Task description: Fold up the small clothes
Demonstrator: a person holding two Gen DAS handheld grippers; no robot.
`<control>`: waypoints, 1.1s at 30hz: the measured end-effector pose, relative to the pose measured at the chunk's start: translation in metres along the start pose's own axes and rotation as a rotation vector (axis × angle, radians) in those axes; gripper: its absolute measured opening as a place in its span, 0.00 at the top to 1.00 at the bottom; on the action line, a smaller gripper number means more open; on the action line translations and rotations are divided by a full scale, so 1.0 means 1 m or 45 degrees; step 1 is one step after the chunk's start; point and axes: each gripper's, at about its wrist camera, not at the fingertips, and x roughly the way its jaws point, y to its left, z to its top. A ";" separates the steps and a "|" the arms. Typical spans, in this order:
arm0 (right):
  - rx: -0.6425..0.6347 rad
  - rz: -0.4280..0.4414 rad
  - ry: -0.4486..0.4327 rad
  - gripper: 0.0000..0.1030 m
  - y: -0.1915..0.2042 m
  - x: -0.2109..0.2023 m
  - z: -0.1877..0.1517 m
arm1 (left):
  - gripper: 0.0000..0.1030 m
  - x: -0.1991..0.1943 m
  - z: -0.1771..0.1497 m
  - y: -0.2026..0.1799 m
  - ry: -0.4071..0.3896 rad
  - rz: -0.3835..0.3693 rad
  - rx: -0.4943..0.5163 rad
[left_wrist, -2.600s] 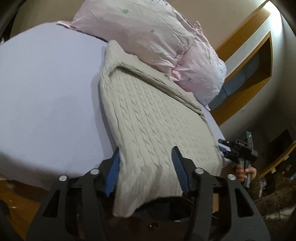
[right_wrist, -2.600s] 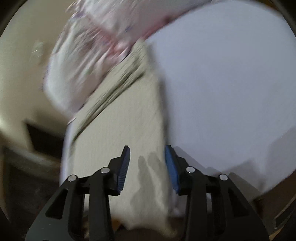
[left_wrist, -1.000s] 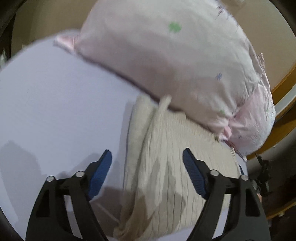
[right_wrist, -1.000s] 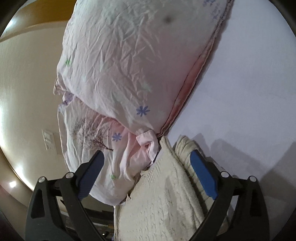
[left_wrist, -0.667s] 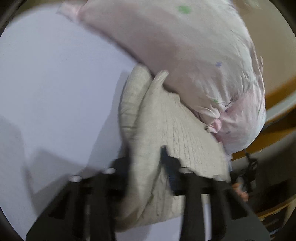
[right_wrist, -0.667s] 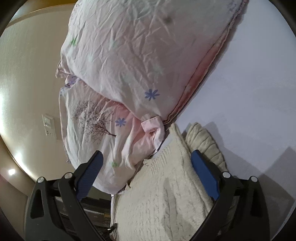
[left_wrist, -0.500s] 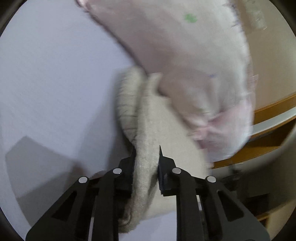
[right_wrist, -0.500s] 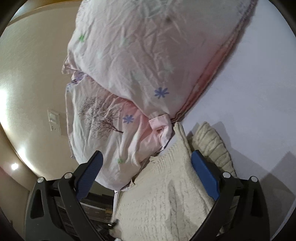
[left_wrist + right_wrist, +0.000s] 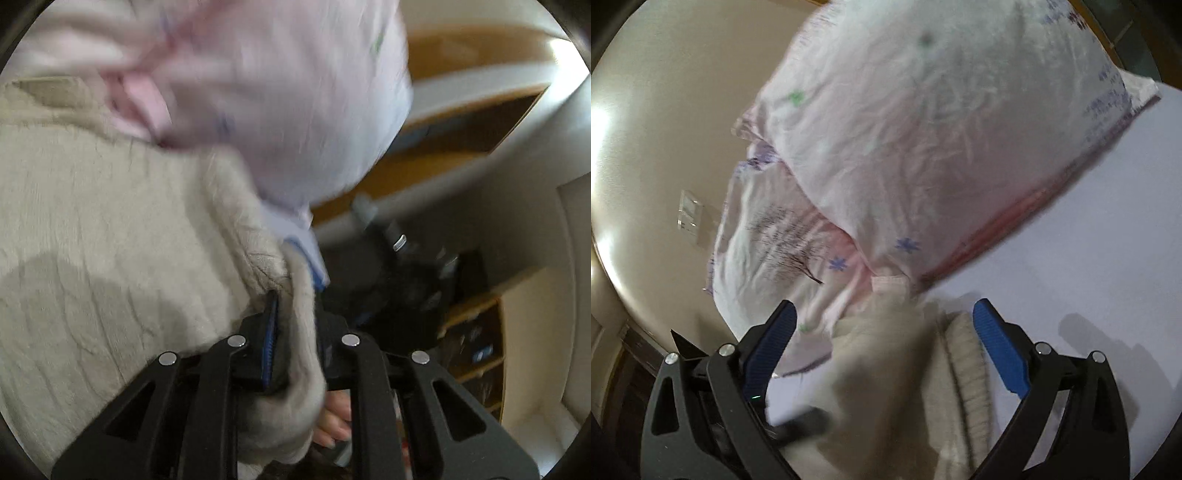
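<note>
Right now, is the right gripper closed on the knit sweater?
No, the right gripper has its jaws spread wide, with the cream knit sweater lying loose between them.

One knitted sweater, two pillows, the upper and the lower, and two grippers, left and right.

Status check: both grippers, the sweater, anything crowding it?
Left gripper shut on the sweater edge. Right gripper open, straddling it. Pink pillow crowds the far end.
</note>
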 end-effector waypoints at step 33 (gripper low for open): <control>-0.327 0.037 0.491 0.71 0.058 0.040 -0.088 | 0.62 -0.177 -0.077 0.017 -0.350 0.684 0.382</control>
